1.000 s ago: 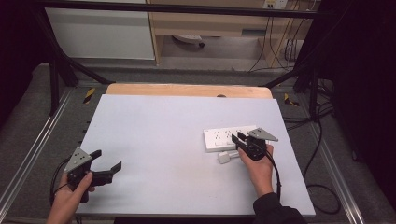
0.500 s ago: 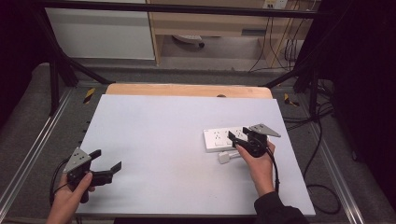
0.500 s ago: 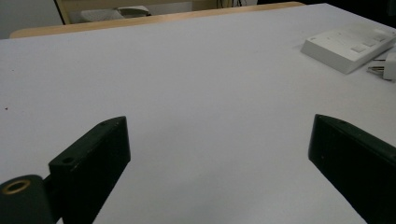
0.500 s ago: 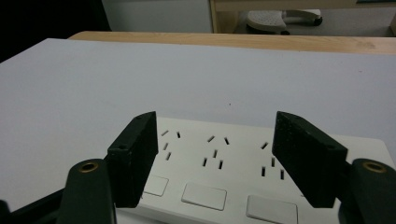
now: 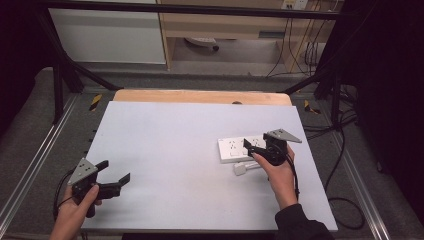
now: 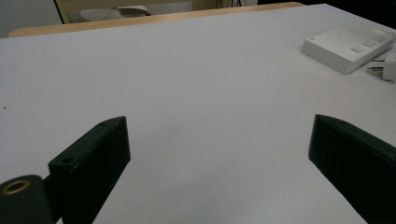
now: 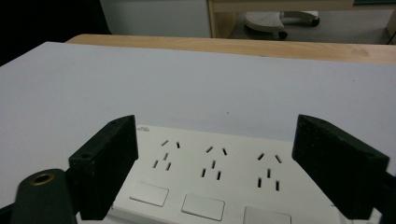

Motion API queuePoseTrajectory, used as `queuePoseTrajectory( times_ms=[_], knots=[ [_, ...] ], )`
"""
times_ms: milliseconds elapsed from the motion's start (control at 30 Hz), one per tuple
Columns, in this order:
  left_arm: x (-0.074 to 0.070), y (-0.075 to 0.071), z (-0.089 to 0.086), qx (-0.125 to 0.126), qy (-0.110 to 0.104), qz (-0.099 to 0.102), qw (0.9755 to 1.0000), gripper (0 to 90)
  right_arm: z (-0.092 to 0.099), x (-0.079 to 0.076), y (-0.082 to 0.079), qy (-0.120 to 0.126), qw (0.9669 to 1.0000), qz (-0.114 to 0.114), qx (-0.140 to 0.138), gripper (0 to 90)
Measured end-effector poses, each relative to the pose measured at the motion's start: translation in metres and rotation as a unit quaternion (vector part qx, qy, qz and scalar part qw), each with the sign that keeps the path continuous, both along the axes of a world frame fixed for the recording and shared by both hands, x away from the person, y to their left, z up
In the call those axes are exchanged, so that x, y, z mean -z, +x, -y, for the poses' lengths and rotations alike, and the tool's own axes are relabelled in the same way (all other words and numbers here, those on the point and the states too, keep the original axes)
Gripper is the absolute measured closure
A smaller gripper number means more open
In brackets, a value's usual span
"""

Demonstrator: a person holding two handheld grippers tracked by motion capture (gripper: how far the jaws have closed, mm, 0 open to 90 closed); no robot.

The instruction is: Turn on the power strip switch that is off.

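Observation:
A white power strip (image 5: 234, 149) with three sockets and three switches lies flat on the right half of the table. A small white plug (image 5: 243, 168) lies loose just in front of it. My right gripper (image 5: 251, 147) hovers over the strip's right end. Its jaws have just been opening and stand wide, with nothing between them. In the right gripper view the power strip (image 7: 212, 179) lies under the right gripper (image 7: 217, 135). My left gripper (image 5: 116, 173) rests near the front left edge, open and holding nothing. Past the left gripper (image 6: 219, 126), the power strip (image 6: 345, 46) and plug (image 6: 386, 66) sit far right.
The pale table top (image 5: 170, 150) has a wooden strip (image 5: 200, 96) along its far edge. Metal rails run down both sides of the table. Cables lie on the floor at the right, and a cabinet stands beyond the table.
The right gripper has shifted slightly to the right over the power strip. The left gripper, the strip and the plug have stayed where they were.

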State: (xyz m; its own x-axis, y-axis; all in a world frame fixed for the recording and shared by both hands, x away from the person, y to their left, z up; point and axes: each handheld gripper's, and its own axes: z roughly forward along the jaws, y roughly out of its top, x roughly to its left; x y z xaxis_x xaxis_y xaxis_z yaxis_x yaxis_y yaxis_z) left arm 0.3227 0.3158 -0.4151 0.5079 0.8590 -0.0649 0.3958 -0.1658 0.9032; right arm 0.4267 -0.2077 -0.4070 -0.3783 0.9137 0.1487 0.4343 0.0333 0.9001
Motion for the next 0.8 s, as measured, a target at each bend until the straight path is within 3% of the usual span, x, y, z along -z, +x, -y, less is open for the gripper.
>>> queuePoseTrajectory(
  times_ms=[267,800],
  knots=[
    [0.000,0.000,0.001,0.002,0.002,0.001,1.0000,5.4,0.001,-0.005,0.001,-0.004,1.0000,0.004,0.005,5.6],
    [0.000,-0.001,0.000,-0.001,0.000,0.001,1.0000,5.4,0.015,-0.015,-0.007,-0.005,0.9993,0.037,0.007,3.5]
  ],
)
